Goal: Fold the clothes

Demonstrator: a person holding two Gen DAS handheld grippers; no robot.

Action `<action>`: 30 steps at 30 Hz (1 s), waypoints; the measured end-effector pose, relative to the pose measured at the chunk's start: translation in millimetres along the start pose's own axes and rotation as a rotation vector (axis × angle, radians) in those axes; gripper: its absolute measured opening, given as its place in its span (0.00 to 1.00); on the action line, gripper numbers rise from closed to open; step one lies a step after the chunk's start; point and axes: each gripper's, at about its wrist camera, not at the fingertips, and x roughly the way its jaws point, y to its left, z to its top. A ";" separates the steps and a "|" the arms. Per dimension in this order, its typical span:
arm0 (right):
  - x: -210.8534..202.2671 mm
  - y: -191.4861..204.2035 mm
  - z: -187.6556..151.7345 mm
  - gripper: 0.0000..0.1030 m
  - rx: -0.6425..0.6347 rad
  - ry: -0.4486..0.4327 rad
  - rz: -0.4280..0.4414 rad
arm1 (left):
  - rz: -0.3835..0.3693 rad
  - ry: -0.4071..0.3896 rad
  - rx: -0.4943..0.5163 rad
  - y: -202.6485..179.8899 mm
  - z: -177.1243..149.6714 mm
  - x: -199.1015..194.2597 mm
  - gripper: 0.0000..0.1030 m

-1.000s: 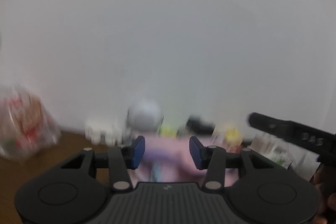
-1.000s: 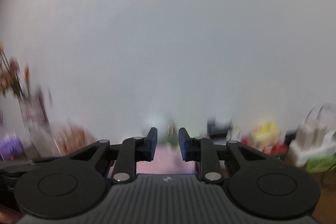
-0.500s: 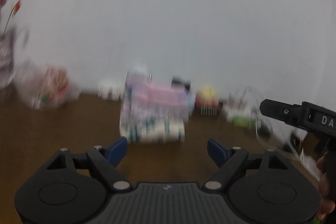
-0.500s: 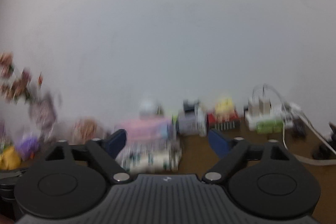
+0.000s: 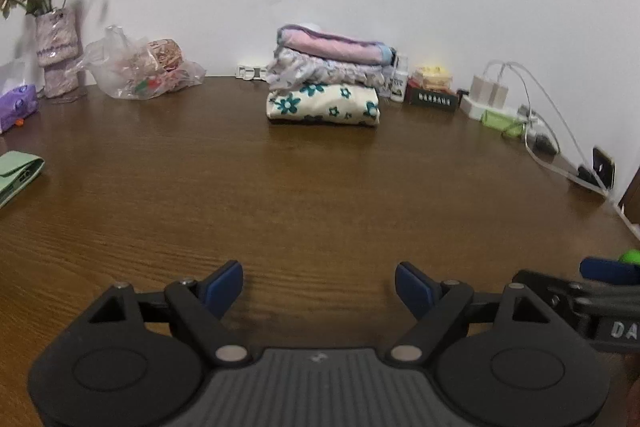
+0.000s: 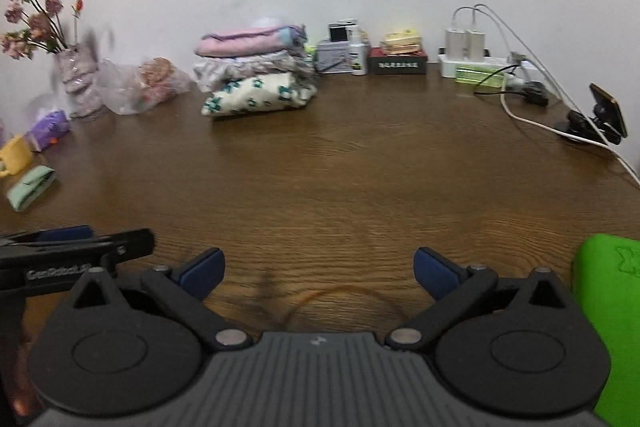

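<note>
Both grippers, left point(image 5: 319, 281) spread empty and right point(image 6: 319, 267) opening empty, have pulled back from the far clothes stack point(image 5: 324, 83); next garment wants a flat, centred spread.

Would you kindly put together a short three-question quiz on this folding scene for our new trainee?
1. True or false: the left gripper has a garment between its fingers.
2. Which garment lies at the bottom of the folded stack? A) the pink one B) the cream one with teal flowers C) the pale lilac one
3. Fill in: the vase of flowers stands at the table's far ___ corner, as the right wrist view shows it.

Key
1. False: only bare table shows between its open jaws.
2. B: the cream floral garment.
3. Left.
</note>
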 end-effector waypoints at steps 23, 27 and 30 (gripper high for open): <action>25.4 -6.1 -9.0 0.99 -0.034 0.053 -0.150 | 0.028 0.050 0.080 -16.0 -7.7 21.4 1.00; 22.6 -2.9 -12.4 0.99 -0.008 0.049 -0.185 | 0.034 0.050 0.075 -16.0 -8.4 20.2 1.00; 20.6 -0.9 -14.5 0.99 -0.002 0.048 -0.197 | 0.037 0.050 0.069 -15.2 -8.8 19.1 1.00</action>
